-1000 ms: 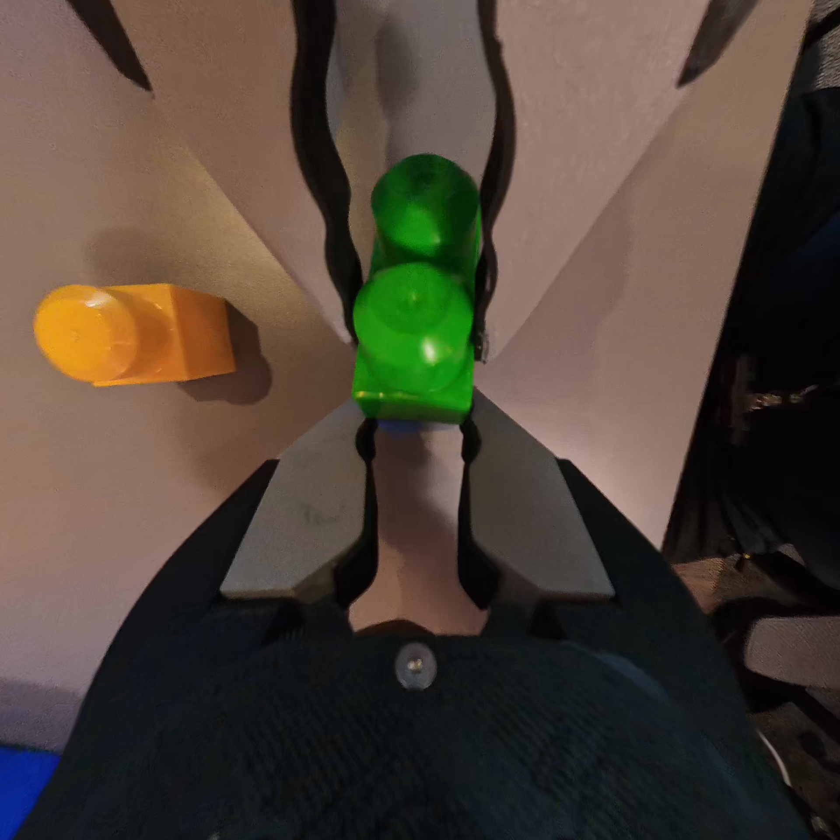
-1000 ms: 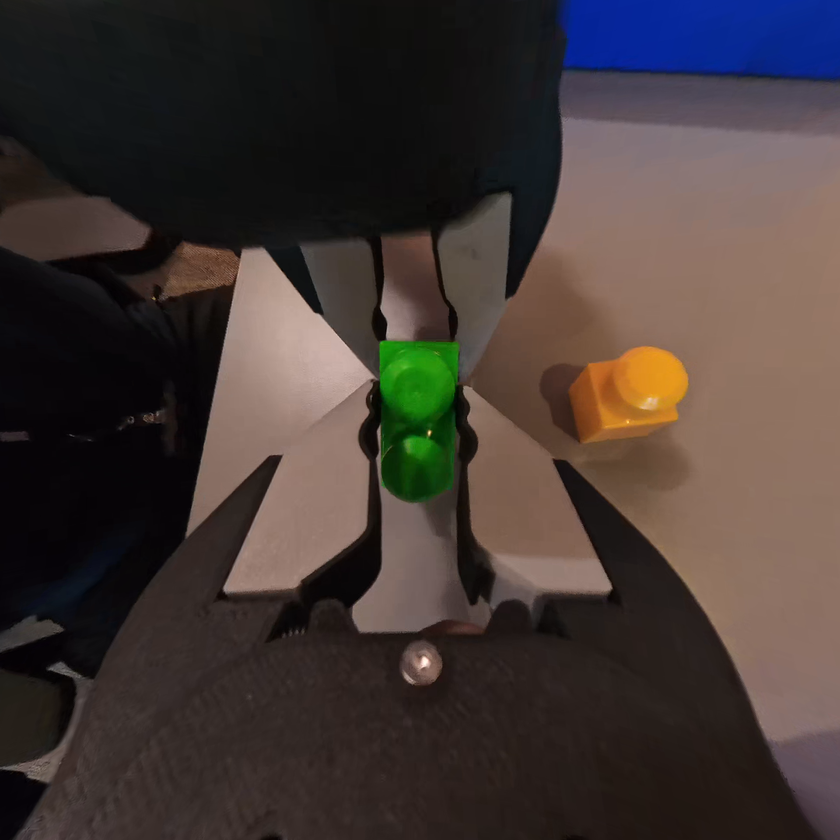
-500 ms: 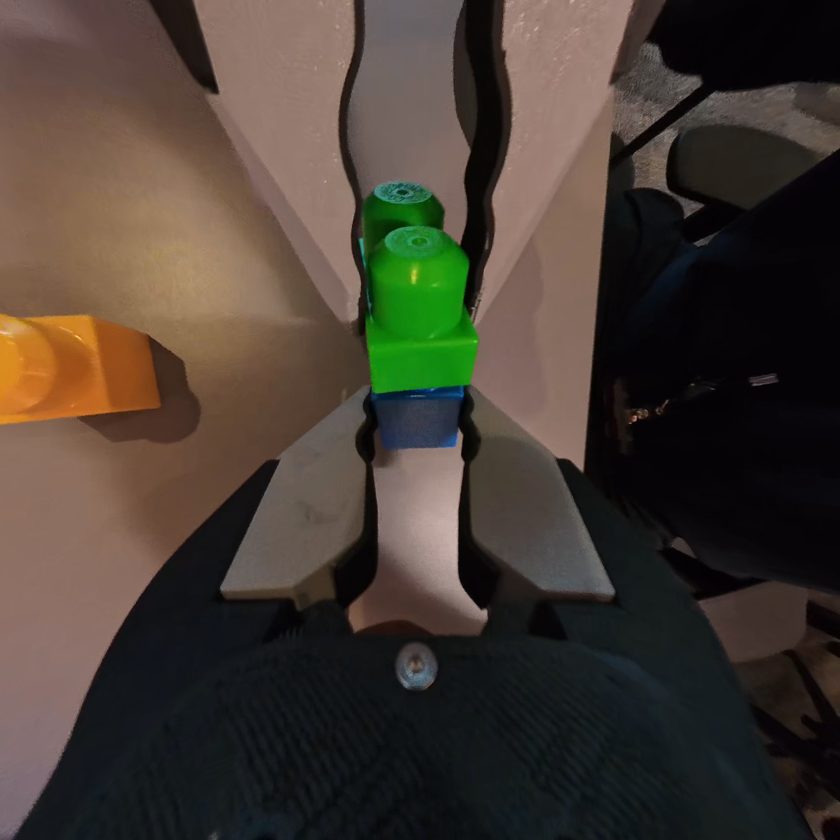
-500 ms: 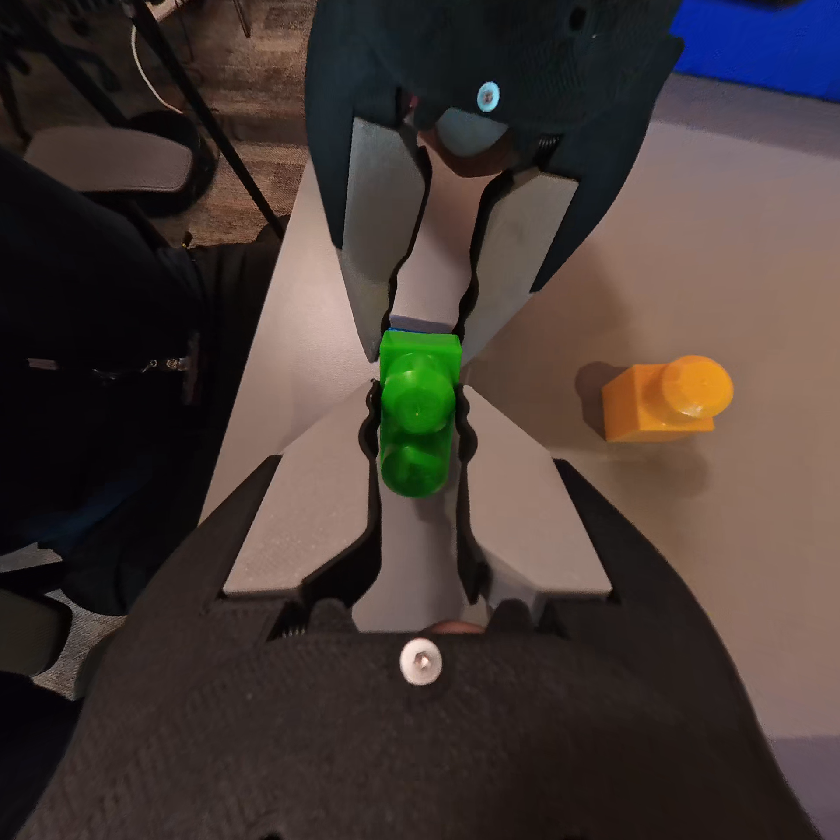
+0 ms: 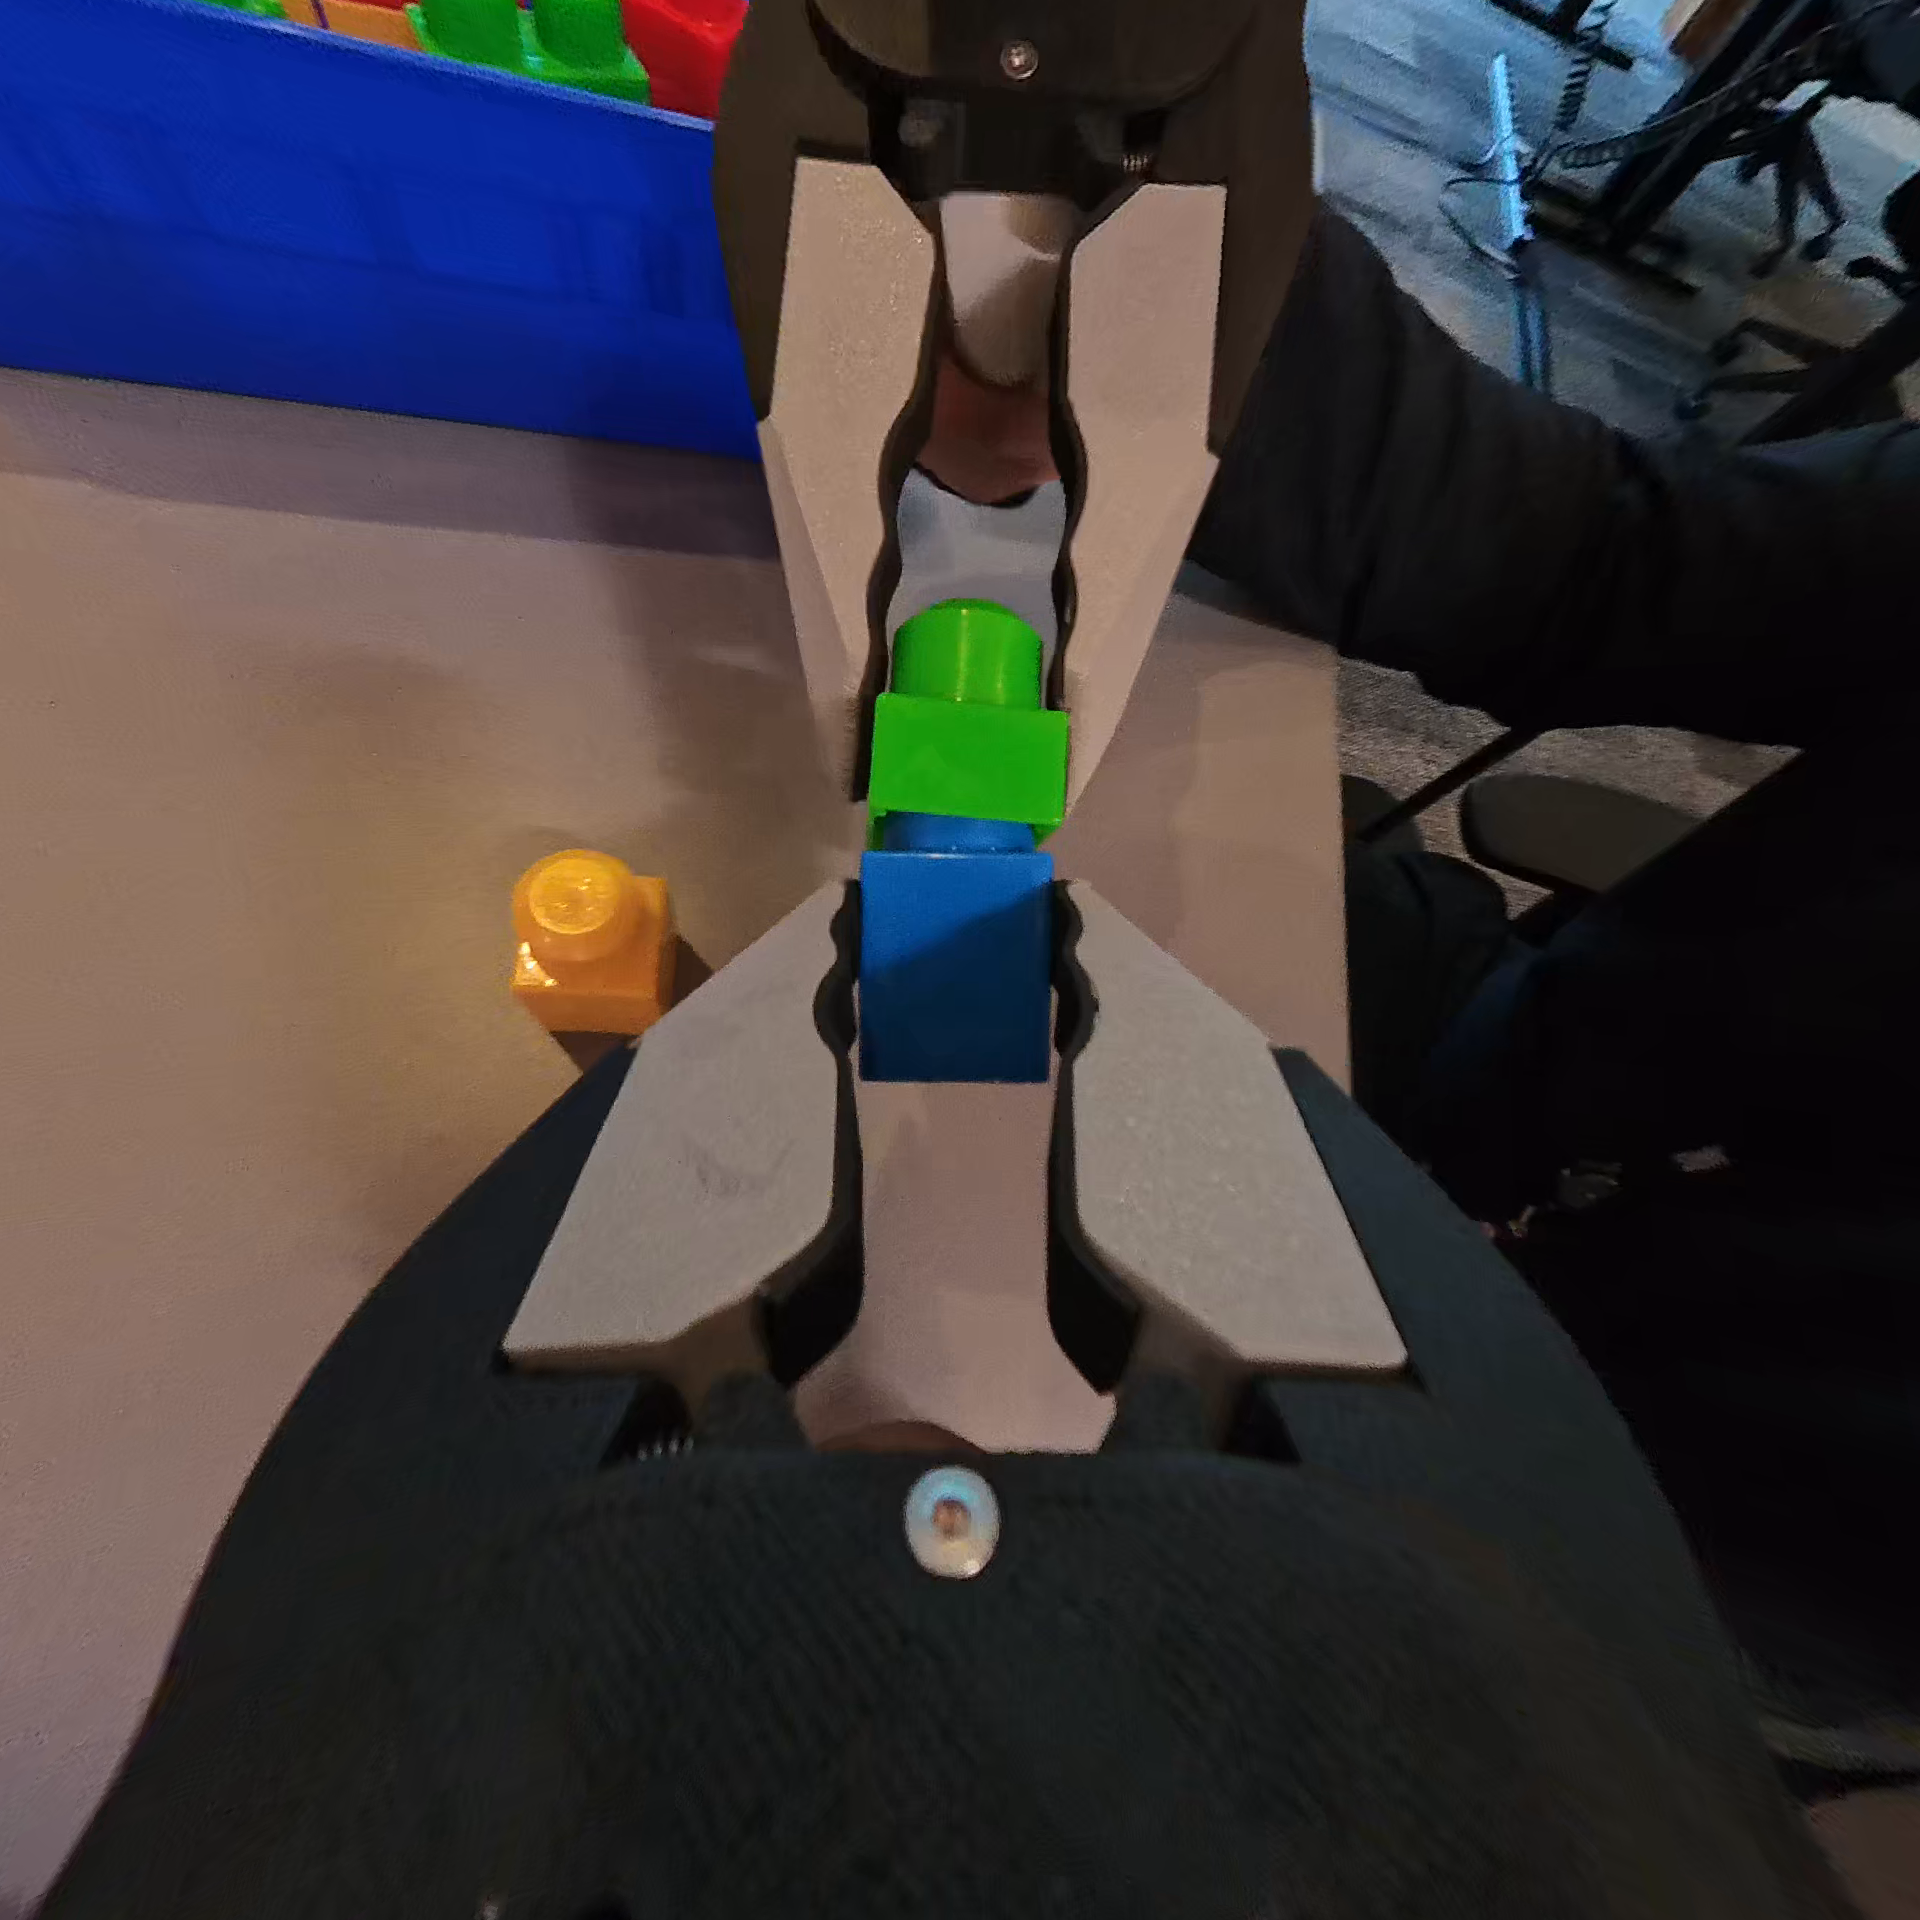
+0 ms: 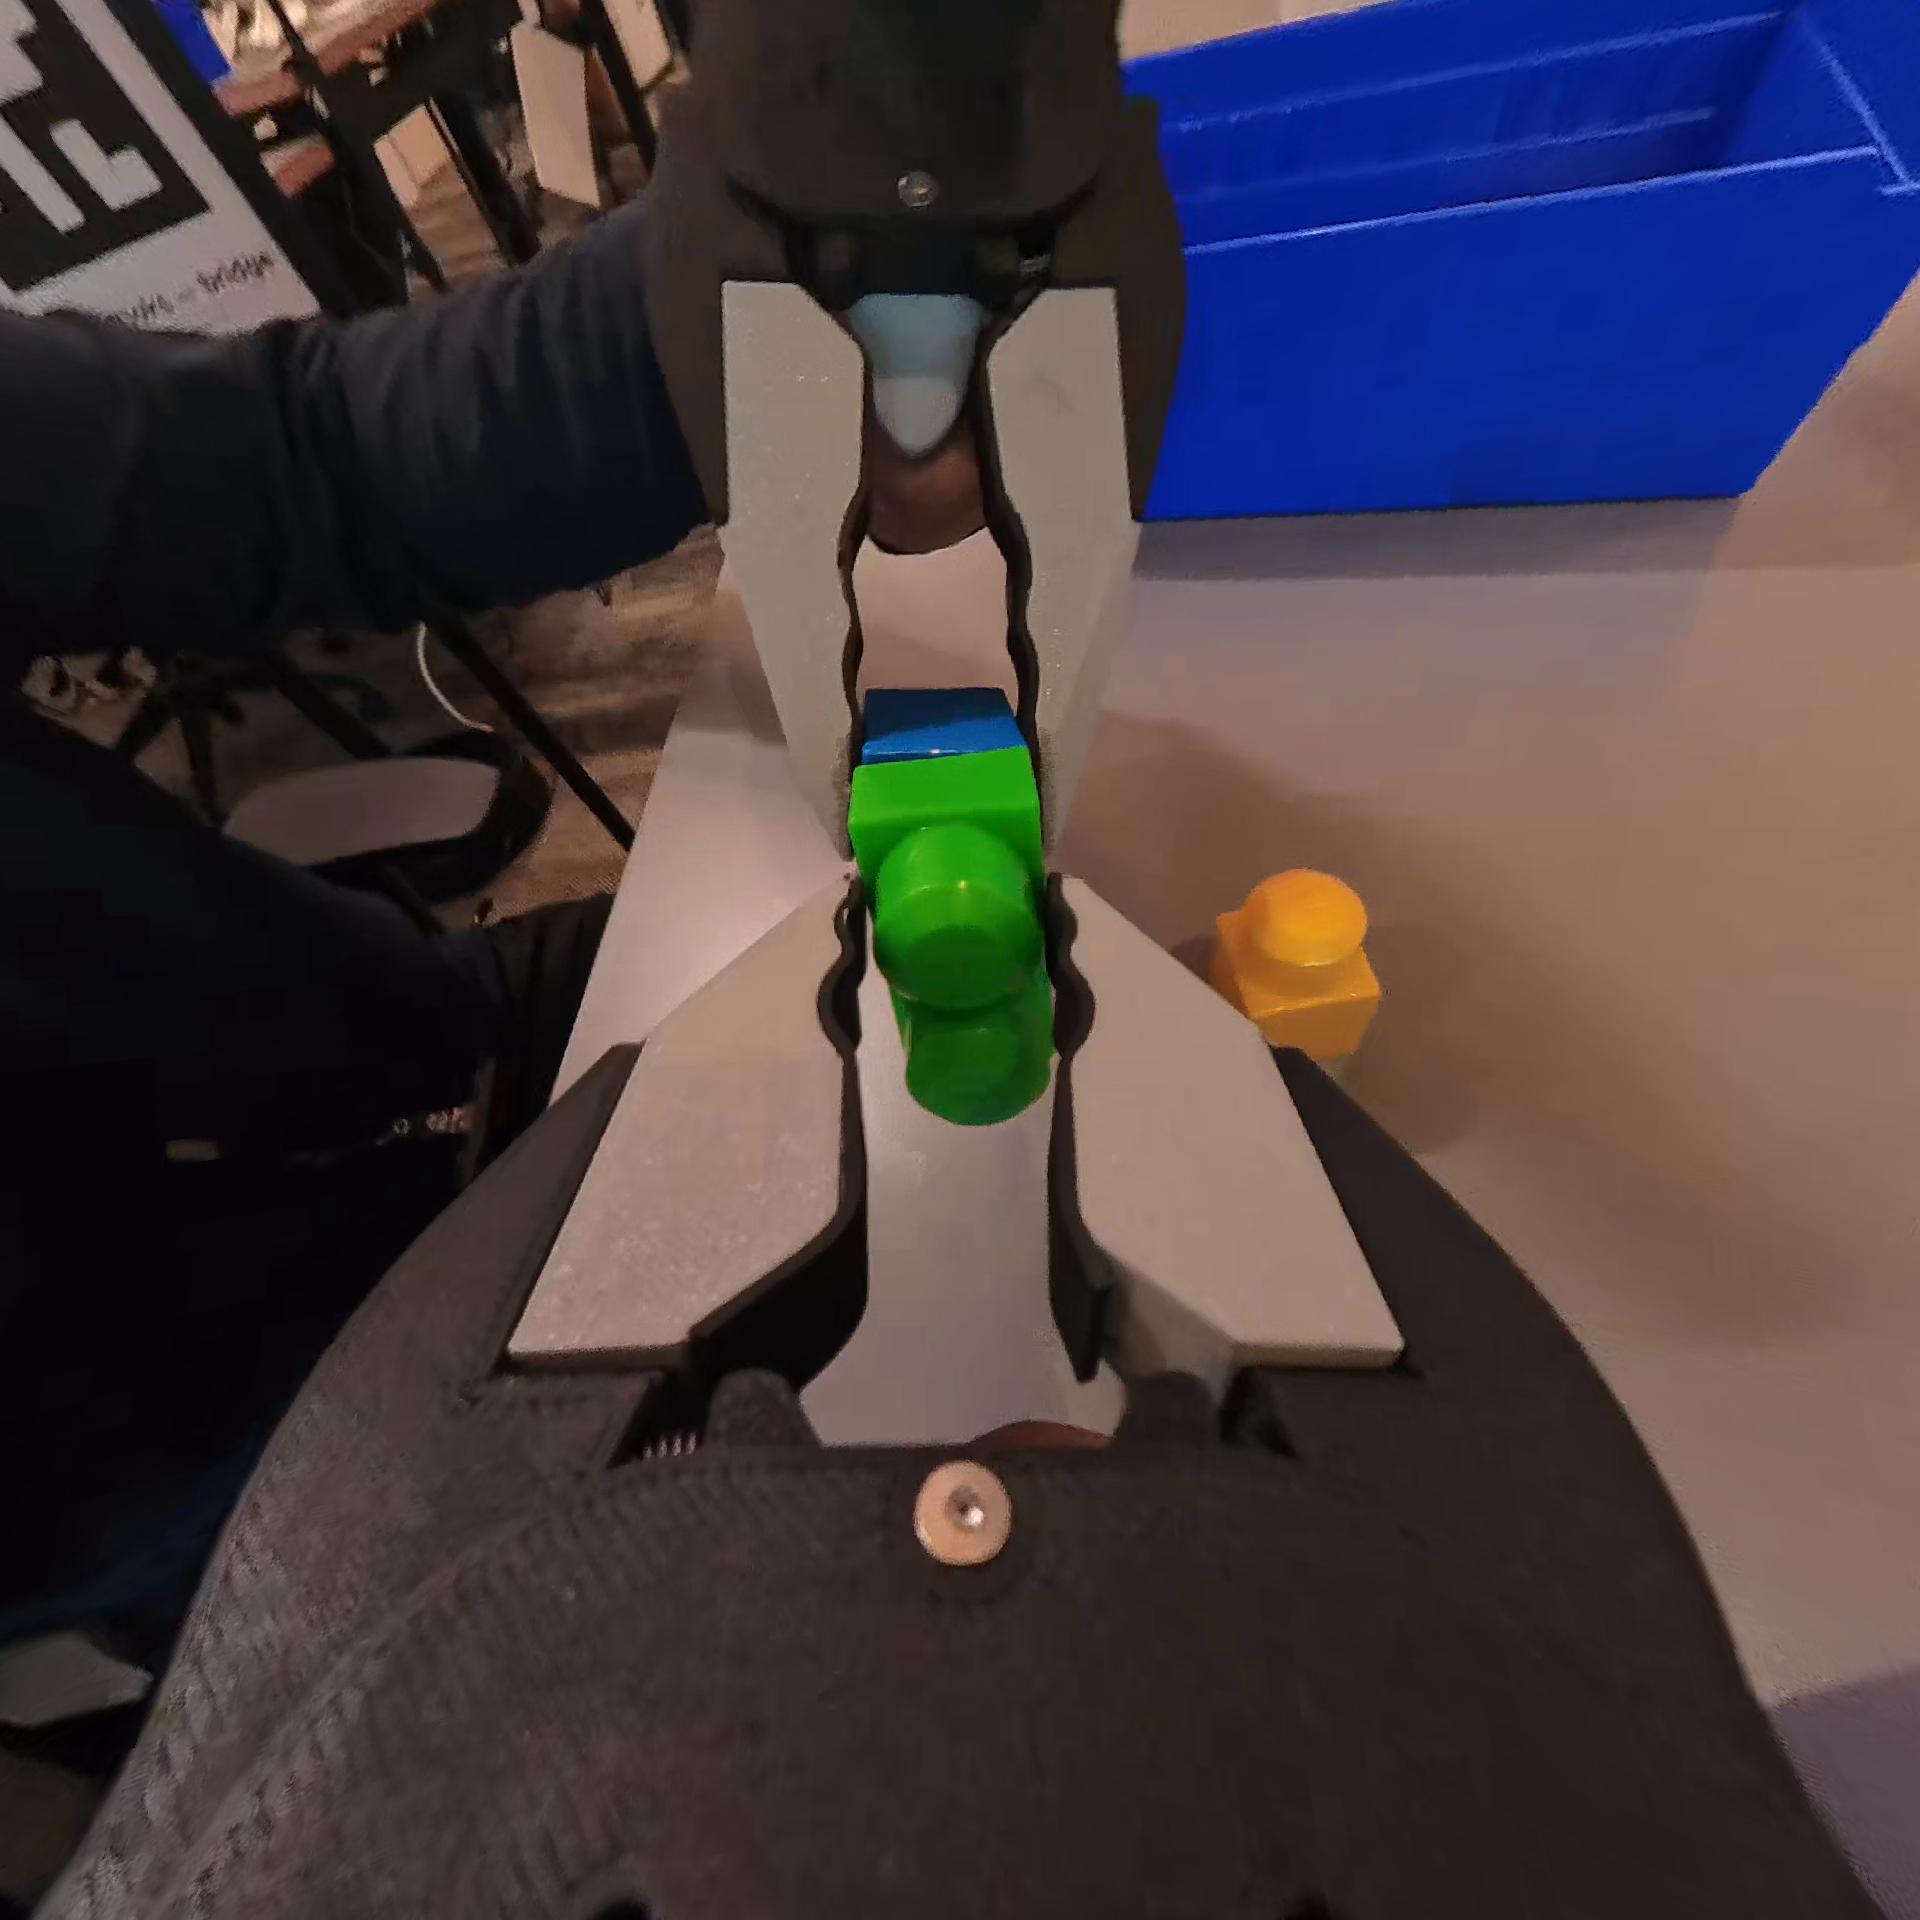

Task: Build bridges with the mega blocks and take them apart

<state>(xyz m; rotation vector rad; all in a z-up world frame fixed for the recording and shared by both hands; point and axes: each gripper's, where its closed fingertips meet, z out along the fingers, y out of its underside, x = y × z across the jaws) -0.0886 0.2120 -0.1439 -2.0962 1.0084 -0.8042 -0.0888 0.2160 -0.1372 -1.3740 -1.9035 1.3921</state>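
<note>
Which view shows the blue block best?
The left wrist view: the blue block fills the space between the left gripper fingers, its stud entering the green block. The right wrist view shows only a sliver behind green.

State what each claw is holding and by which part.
The left claw grips the blue block by its two flat sides. The right claw grips the green block by its sides, around the studs. The two blocks are partly joined.
</note>
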